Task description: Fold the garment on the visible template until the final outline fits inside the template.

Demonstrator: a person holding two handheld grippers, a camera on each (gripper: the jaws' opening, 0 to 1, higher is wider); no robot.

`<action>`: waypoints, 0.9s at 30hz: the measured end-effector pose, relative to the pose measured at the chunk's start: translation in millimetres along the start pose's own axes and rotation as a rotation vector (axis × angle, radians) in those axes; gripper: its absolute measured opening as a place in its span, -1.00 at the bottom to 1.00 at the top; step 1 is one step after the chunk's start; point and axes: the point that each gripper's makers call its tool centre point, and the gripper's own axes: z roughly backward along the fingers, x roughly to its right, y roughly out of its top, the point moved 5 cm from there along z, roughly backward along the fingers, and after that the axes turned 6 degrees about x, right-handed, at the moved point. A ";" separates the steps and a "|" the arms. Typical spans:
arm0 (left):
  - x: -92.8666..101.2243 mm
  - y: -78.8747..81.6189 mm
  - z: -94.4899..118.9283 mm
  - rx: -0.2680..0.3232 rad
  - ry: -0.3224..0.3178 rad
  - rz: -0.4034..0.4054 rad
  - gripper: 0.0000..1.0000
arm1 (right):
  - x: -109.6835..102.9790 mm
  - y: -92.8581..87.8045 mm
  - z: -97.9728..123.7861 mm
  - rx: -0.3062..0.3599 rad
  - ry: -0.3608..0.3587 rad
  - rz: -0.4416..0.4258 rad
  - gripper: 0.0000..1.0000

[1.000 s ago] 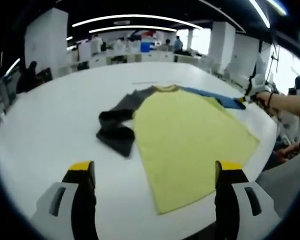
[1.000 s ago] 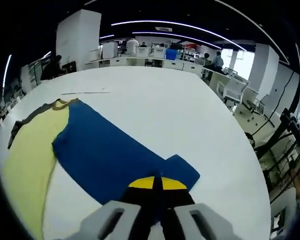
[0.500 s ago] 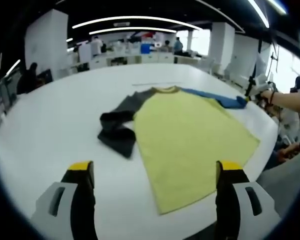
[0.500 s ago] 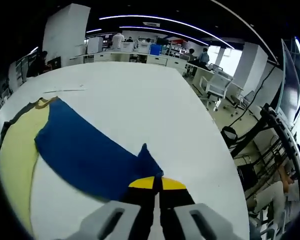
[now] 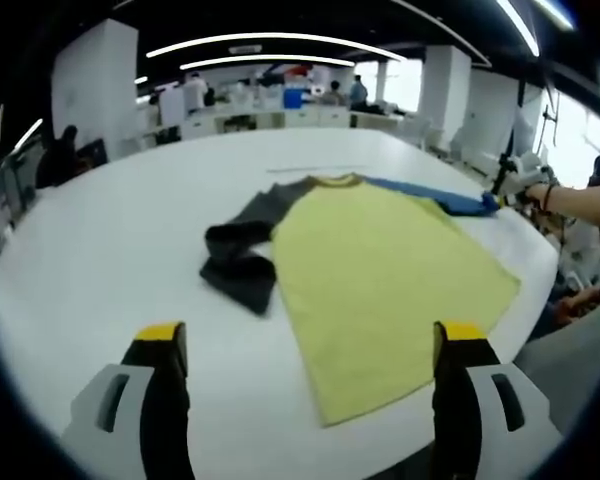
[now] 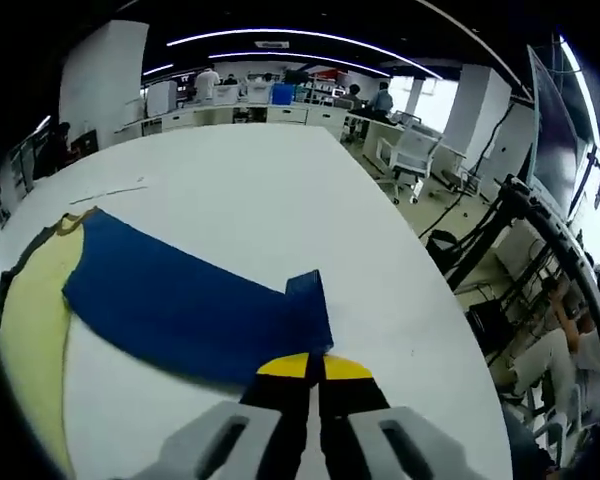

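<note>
I see the garment (image 5: 380, 280) lying flat on the white counter (image 5: 110, 250), a shirt with a yellow-green body, one dark grey sleeve and one blue sleeve. In the left gripper view its body spreads across the middle of the counter, hem toward me and collar (image 5: 332, 180) at the far end. The grey sleeve (image 5: 242, 250) is bunched in loose folds just beside the body on that view's left. The blue sleeve (image 6: 180, 310) stretches out the other way, toward the counter's edge.

In the right gripper view my right claw (image 6: 310, 368) is pinched closed on the cuff end of the blue sleeve; the yellow tips meet with the fabric between them, and the cuff (image 6: 308, 305) is turned up and folded back over the sleeve just ahead of the tips. The same claw appears in the left gripper view at the far right, at the sleeve's end, with a person's forearm (image 5: 580, 205) behind it.

My left claw (image 5: 310, 345) hangs wide apart above the near counter, holding nothing, well short of the hem.

A thin pale strip (image 6: 108, 191) lies on the counter beyond the collar. Desks, a chair (image 6: 412, 160) and people stand in the room behind.
</note>
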 end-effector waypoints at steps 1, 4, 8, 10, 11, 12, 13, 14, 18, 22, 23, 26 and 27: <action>-0.4 -0.1 0.4 0.001 0.001 0.003 0.98 | 0.0 -0.7 -0.1 -0.001 -0.001 -0.002 -1.00; -0.9 -0.1 1.2 0.002 0.003 0.002 0.98 | -0.2 -4.4 -0.6 -0.013 -0.006 -0.023 -1.00; -1.6 0.2 2.6 0.004 0.006 0.001 0.98 | 0.4 -6.6 0.1 -0.027 -0.016 -0.050 -1.00; -2.1 0.0 3.7 0.003 0.009 0.005 0.98 | 0.5 -8.6 1.5 -0.043 -0.024 -0.074 -1.00; -2.3 0.0 4.1 0.004 0.011 0.002 0.98 | 0.9 -8.9 1.6 -0.041 -0.025 -0.077 -1.00; -2.4 0.0 4.7 0.004 0.015 -0.004 0.98 | 0.7 -9.6 2.0 -0.045 -0.026 -0.081 -1.00; -2.3 -0.2 5.0 0.002 0.015 -0.007 0.98 | 0.6 -11.1 2.5 -0.051 -0.028 -0.084 -1.00; -2.2 -0.7 5.4 -0.002 0.016 -0.009 0.98 | 0.4 -11.8 2.8 -0.053 -0.028 -0.087 -1.00; -2.4 -1.3 6.4 -0.001 0.020 -0.009 0.98 | 0.1 -13.4 5.4 -0.030 -0.051 -0.234 -1.00; -2.3 -1.0 7.5 0.000 0.019 -0.014 0.98 | 1.1 -11.2 8.2 -0.012 -0.049 -0.208 -1.00; -2.3 -0.9 7.8 0.000 0.018 -0.016 0.98 | -0.1 -9.6 8.9 -0.005 -0.045 -0.196 -1.00; -2.1 -0.1 8.4 0.007 0.017 -0.014 0.98 | -1.8 -3.6 11.3 0.016 -0.037 -0.201 -1.00; -1.9 0.1 8.6 0.009 0.015 -0.015 0.98 | -2.4 -2.4 11.5 0.017 -0.033 -0.204 -1.00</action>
